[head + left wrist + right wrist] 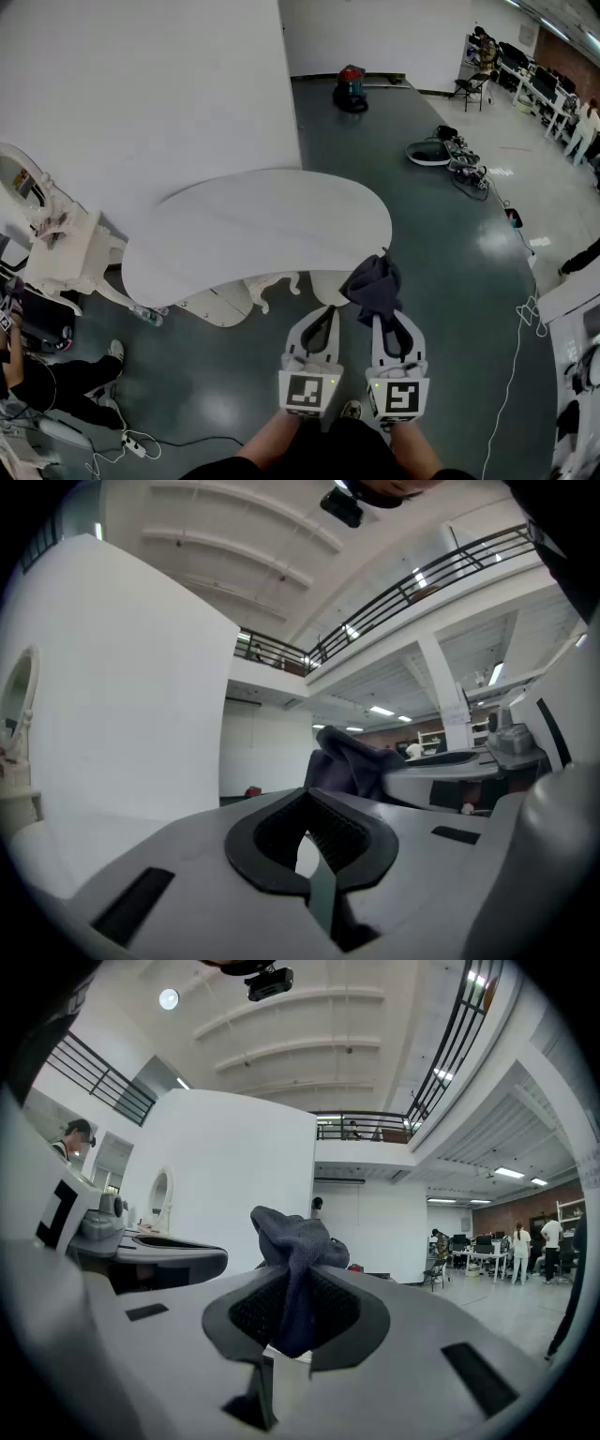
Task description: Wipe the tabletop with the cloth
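Head view: cloth [373, 286] near tabletop [253, 234] edge

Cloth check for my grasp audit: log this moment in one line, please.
left claw: shut, empty | right claw: shut on cloth | cloth: bunched, near tabletop edge | wiping: not begun

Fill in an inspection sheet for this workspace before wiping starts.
Surface: white curved tabletop, bare.
Job's things: dark cloth, gripped by the right gripper near the tabletop's right edge.
Clutter: nothing seen on the tabletop.
Grippers: right gripper shut on the cloth; left gripper shut, empty.
Cables: white cable on the floor at right; power strip at lower left.
Surroundings: white partition wall behind; people at desks far right.
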Available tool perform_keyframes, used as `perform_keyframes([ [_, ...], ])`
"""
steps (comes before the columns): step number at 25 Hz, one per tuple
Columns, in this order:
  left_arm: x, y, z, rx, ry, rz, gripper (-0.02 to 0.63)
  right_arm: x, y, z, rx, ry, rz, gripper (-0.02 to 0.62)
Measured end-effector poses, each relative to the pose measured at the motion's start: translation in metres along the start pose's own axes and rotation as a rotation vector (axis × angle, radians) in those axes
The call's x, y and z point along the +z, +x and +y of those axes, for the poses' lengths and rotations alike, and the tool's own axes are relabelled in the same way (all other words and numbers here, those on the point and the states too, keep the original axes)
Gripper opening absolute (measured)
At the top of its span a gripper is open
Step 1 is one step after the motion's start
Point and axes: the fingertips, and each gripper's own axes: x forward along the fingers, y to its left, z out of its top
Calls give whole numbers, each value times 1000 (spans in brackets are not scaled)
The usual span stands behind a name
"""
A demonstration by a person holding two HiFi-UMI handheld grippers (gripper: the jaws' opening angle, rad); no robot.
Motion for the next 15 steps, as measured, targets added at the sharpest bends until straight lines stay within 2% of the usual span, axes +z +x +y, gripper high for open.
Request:
perform_keyframes([
  [11, -15, -14, 16, 13, -27, 37, 6, -6, 5, 20, 19, -9, -2, 52],
  [15, -34, -23, 39, -6, -20, 110, 6, -10, 17, 41, 33, -36, 18, 52],
])
